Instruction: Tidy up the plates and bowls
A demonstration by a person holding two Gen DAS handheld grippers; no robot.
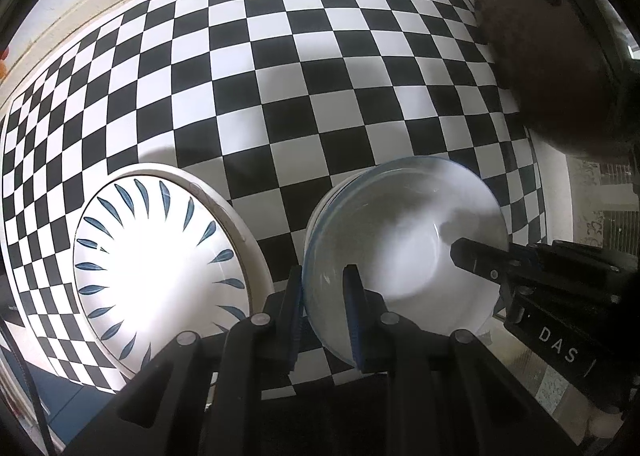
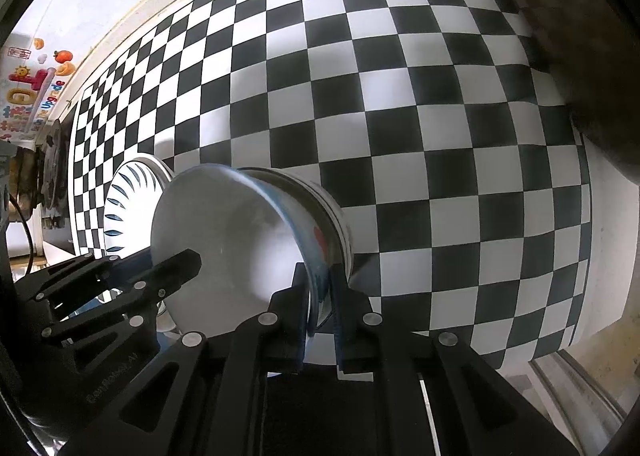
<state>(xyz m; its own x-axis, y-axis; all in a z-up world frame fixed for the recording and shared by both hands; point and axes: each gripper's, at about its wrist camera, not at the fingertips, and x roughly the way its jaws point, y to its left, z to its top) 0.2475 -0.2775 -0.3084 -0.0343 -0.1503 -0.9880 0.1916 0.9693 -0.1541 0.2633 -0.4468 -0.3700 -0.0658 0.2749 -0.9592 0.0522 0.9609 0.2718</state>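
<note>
Checkered tablecloth (image 1: 320,56), two dishes in play.
Lower centre of the left wrist view: white bowl (image 1: 400,240) pinched at opposite rims by left gripper (image 1: 323,308) and right gripper (image 2: 320,308), both clamped tight. Lower left: leaf-patterned plate (image 1: 160,276) on the cloth. Apparently mid-task; bowl not yet placed.

On the black-and-white checkered tablecloth (image 1: 320,68), the white ceramic bowl with a blue rim (image 1: 404,252) sits just right of the white plate with blue leaf-shaped strokes (image 1: 160,268), rims apart; a round dark-brown pot (image 1: 552,56) stands behind, far right.
</note>
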